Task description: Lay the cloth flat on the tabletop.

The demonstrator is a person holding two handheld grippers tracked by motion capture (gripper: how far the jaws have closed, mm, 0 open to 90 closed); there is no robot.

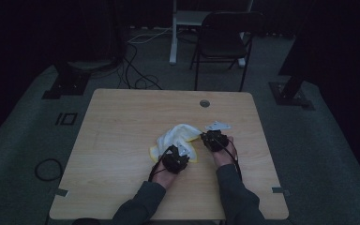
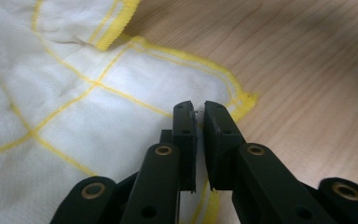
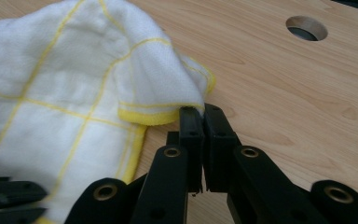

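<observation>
A white cloth (image 1: pixel 178 136) with yellow grid lines and a yellow hem lies crumpled on the wooden table (image 1: pixel 122 122). My left gripper (image 1: pixel 180 150) is at the cloth's near edge. In the left gripper view its jaws (image 2: pixel 199 108) stand almost together over the cloth (image 2: pixel 74 93) near a hemmed corner, with the fabric pinched in the narrow slit. My right gripper (image 1: pixel 206 137) is at the cloth's right side. Its jaws (image 3: pixel 200 110) are shut on a folded hem corner of the cloth (image 3: pixel 65 70), which rises in a hump from the grip.
A round cable hole (image 1: pixel 205 103) is in the table beyond the cloth, also in the right gripper view as the cable hole (image 3: pixel 306 28). A dark folding chair (image 1: pixel 222 37) stands behind the table. Cables lie on the floor. Bare wood surrounds the cloth.
</observation>
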